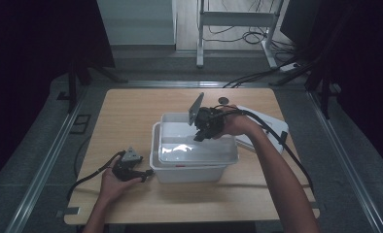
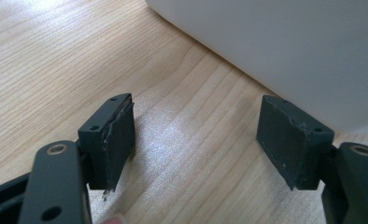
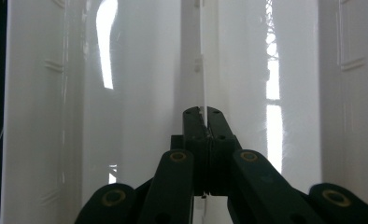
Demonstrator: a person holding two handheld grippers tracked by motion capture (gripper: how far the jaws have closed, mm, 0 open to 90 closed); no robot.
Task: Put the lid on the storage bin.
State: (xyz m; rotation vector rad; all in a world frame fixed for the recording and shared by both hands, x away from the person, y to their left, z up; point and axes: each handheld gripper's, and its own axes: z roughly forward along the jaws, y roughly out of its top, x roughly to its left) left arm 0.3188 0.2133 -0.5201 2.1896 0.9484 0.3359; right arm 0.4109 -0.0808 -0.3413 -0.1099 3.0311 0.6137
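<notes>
Now the right gripper (image 1: 202, 136) pinches the translucent plastic lid's (image 1: 199, 150) edge, holding it tilted over the white plastic bin (image 1: 189, 174); the left gripper (image 1: 148, 173) rests wide apart beside the bin.

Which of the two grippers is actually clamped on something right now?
The right gripper, over the white bin: its jaws are shut on the thin edge of the clear lid. The left gripper rests open on the table beside the bin, holding nothing.

Could not tell what thin clear sheet (image 3: 203, 70) was pinched above the white bin (image 1: 187, 172). Bin's wall (image 2: 285, 46) cut off at the picture's top edge.
</notes>
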